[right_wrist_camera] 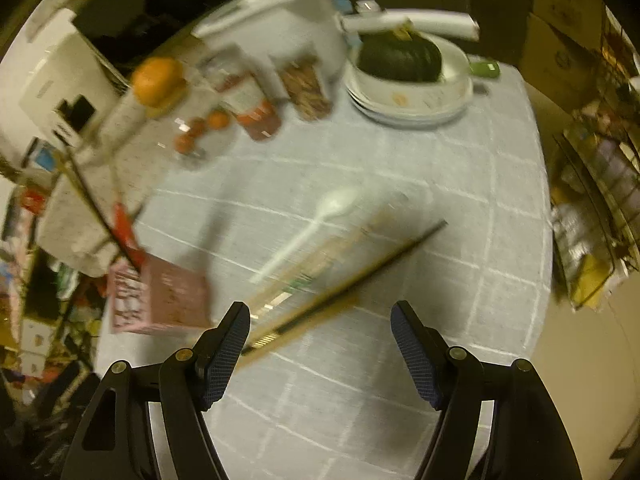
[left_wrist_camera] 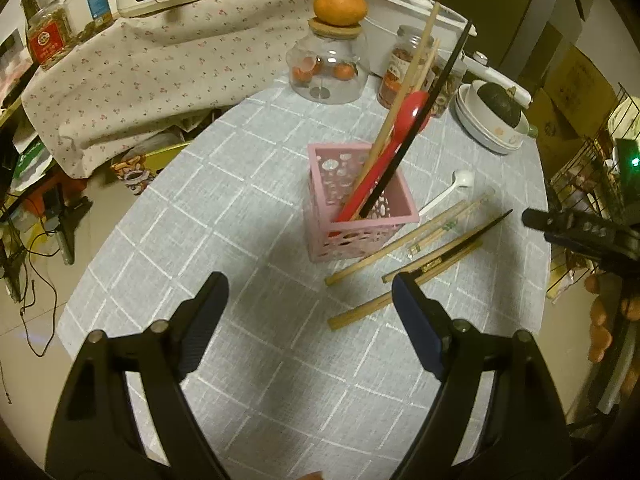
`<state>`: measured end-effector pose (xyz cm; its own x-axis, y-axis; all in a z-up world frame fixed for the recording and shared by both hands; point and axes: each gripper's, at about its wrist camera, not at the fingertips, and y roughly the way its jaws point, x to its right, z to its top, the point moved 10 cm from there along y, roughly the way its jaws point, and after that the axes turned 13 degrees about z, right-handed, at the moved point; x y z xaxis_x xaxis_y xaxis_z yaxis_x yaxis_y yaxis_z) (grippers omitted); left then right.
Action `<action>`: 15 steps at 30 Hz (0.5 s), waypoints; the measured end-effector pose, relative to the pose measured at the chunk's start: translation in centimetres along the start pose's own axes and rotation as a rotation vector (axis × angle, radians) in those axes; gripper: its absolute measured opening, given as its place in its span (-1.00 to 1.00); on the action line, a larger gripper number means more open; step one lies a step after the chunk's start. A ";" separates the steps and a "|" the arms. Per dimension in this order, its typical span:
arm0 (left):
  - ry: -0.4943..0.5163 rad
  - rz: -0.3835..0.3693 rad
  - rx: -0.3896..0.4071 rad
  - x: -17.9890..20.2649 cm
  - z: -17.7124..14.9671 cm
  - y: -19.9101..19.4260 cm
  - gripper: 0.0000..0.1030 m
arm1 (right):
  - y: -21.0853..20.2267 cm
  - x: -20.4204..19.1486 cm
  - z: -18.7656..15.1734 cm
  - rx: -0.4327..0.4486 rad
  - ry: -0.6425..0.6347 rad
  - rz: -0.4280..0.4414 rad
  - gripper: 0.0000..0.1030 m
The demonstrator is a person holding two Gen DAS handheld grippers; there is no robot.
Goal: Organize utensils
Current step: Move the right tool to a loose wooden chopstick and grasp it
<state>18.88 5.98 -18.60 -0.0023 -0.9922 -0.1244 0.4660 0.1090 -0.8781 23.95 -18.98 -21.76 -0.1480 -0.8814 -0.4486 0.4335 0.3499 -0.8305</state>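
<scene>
My right tongs [right_wrist_camera: 320, 344] are spread with nothing between them, low over the loose chopsticks [right_wrist_camera: 320, 276] on the desk [right_wrist_camera: 400, 380] beside the pink holder [left_wrist_camera: 352, 216]. My left tongs [left_wrist_camera: 308, 312] hang released too. I'd centre on the black chopstick [right_wrist_camera: 360, 272] mid-length, clench squarely, then lift clear before tipping it into the holder.

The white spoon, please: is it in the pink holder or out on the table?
Out: the white spoon lies flat on the tablecloth beside the pink holder.
</scene>
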 end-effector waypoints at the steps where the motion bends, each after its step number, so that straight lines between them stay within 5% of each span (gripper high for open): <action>1: 0.003 0.002 -0.002 0.1 -0.1 0.1 0.63 | 0.5 0.6 -0.2 -0.012 0.011 -0.011 0.44; 15: 0.043 0.005 -0.029 1.1 -0.8 1.0 0.63 | 6.9 3.0 -2.7 -0.140 0.125 -0.061 0.44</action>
<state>18.61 5.03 -20.01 -0.0378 -0.9882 -0.1482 0.4401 0.1167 -0.8904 24.07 -18.29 -29.77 -0.2830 -0.8591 -0.4264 0.2942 0.3454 -0.8911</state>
